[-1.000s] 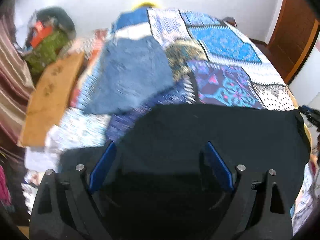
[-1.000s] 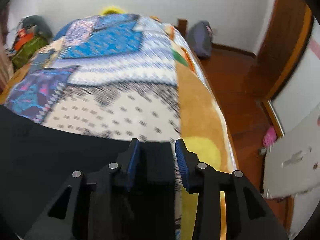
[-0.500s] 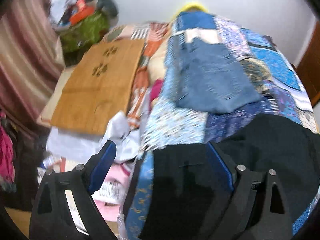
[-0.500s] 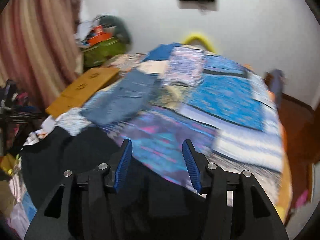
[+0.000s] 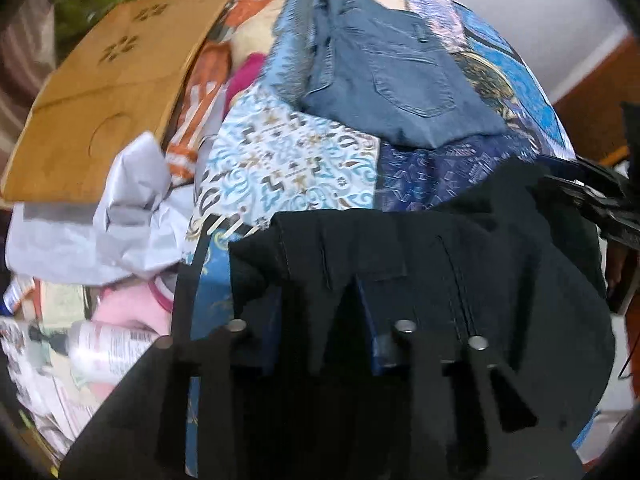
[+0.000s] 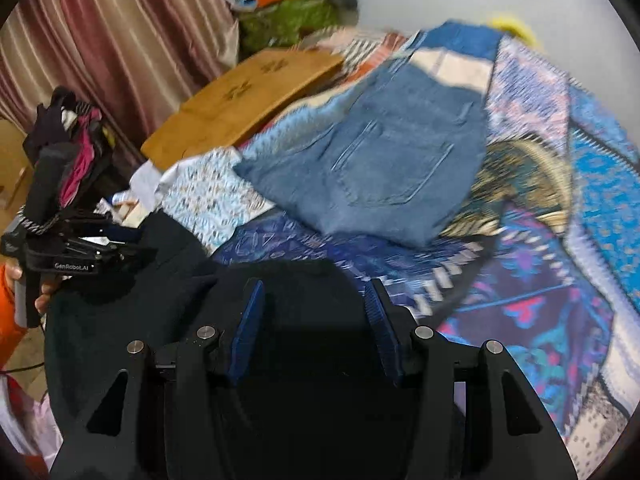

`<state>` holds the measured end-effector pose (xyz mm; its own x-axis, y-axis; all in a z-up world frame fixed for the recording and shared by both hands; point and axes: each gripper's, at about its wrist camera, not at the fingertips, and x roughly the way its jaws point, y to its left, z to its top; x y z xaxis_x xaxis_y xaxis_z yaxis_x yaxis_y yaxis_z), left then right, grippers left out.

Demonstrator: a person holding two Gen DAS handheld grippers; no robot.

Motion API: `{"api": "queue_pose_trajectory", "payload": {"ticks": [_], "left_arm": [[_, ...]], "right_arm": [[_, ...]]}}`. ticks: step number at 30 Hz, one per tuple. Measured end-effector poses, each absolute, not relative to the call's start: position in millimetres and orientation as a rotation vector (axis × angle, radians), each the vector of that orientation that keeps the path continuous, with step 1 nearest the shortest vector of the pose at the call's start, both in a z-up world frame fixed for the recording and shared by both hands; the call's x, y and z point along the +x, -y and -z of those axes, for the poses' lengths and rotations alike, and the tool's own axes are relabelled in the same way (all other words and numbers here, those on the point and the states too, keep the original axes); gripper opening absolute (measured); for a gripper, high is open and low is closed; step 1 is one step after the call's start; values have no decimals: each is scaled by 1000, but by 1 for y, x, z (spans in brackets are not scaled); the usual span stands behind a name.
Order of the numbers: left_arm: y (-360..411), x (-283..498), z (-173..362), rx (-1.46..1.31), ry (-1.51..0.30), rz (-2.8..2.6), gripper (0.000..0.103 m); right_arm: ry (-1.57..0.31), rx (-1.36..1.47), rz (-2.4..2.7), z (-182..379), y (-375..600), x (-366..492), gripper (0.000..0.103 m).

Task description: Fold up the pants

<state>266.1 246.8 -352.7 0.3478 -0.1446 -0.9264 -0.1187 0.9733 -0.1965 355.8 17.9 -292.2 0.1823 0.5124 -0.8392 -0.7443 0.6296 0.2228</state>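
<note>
Left wrist view: black pants (image 5: 460,280) on the bed (image 5: 280,168) are clenched in the left tool (image 5: 320,320), the right tool (image 6: 314,320) is spread wide, so a fold is likely needed next.

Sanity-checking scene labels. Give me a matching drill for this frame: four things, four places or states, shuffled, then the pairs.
Things:
1. black pants
2. jeans
3. wooden board
4. right gripper

Places or states:
A. folded, on the quilt beyond the black pants
B. open, above black cloth
C. off the quilt's edge, among the clutter
D. nearest the cameras, a fold pinched in the left gripper

Pairs: 1-D, 2-A, 3-C, 4-B
</note>
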Motion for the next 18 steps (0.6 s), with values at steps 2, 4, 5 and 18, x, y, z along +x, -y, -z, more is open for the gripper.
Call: {"api": "queue_pose_trajectory", "payload": {"ticks": [2, 4, 5, 18], "left_arm": [[-240, 264, 348, -195, -1201, 16, 21], [-234, 261, 341, -136, -1169, 0, 17], [-230, 259, 336, -82, -1147, -28, 16], [-260, 286, 340, -42, -1165, -127, 39]], "right_arm": [[-1103, -254, -920, 300, -23, 358, 15], [-1087, -273, -930, 301, -26, 355, 8], [-1068, -285, -938, 299, -26, 354, 7], [-937, -356, -773, 285, -27, 366, 8]]}}
